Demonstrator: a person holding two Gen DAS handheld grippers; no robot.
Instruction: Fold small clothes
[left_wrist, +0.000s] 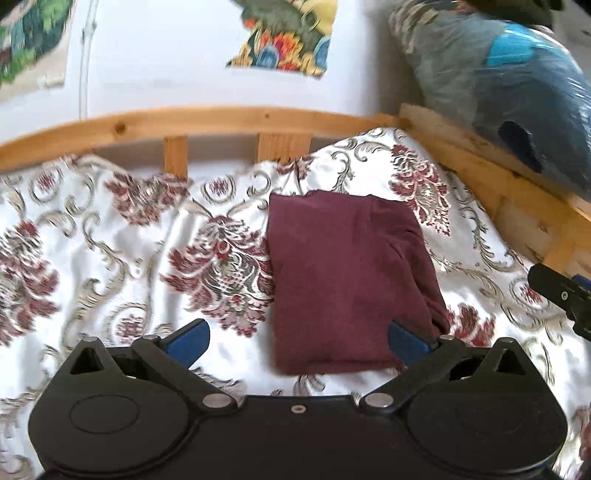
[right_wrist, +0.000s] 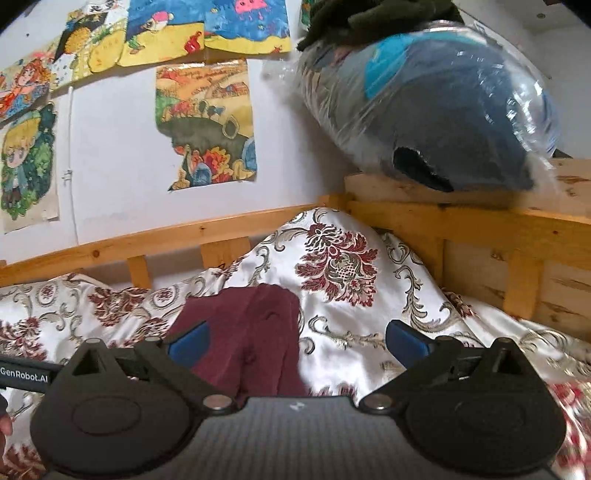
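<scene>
White flowered bedspread (left_wrist: 110, 258) covered the bed, wooden bed rail (left_wrist: 221, 118) behind it. Left gripper (left_wrist: 298, 338) had its blue fingers (left_wrist: 188, 341) spread wide, holding nothing; folded maroon garment (left_wrist: 343, 280) lay flat on the bedspread between and beyond them. Right gripper (right_wrist: 297, 341) also stood wide and empty, with the garment (right_wrist: 255, 332) by its left finger. Plastic-wrapped bundle (right_wrist: 443, 110) sat on the corner ledge, drawings (right_wrist: 207, 125) on the wall.

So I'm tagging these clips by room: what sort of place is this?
Most likely a child's bedroom: a wooden bed frame with a floral bedspread, and cartoon drawings taped to the wall.
</scene>
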